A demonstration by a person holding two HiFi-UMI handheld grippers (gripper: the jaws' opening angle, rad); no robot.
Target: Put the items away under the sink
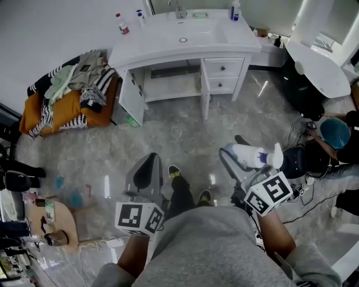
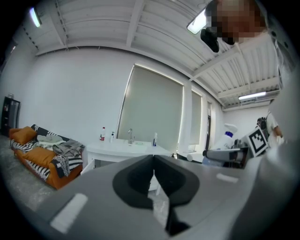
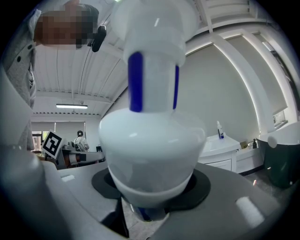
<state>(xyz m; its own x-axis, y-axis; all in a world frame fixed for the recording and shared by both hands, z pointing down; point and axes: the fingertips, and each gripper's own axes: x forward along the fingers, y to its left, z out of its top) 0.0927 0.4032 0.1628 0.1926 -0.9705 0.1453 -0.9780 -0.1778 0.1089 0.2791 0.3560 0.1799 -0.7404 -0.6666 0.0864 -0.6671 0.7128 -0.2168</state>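
Observation:
The white vanity sink [image 1: 168,42] stands at the far side of the floor. Its left cabinet door [image 1: 132,95] hangs open on the shelf space beneath [image 1: 171,84]. My right gripper [image 1: 238,160] is shut on a white spray bottle with blue trim [image 1: 255,155], which lies sideways between the jaws. That bottle [image 3: 150,140] fills the right gripper view. My left gripper [image 1: 148,160] is held low in front of me, jaws pressed together with nothing in them [image 2: 153,173]. Both grippers are well short of the vanity [image 2: 126,149].
A red-capped bottle [image 1: 122,25], a small bottle [image 1: 140,15] and a blue-white bottle [image 1: 235,10] stand on the countertop. An orange couch piled with clothes [image 1: 67,95] is at left, a small round table [image 1: 50,221] lower left. A person in a blue cap [image 1: 335,134] crouches at right.

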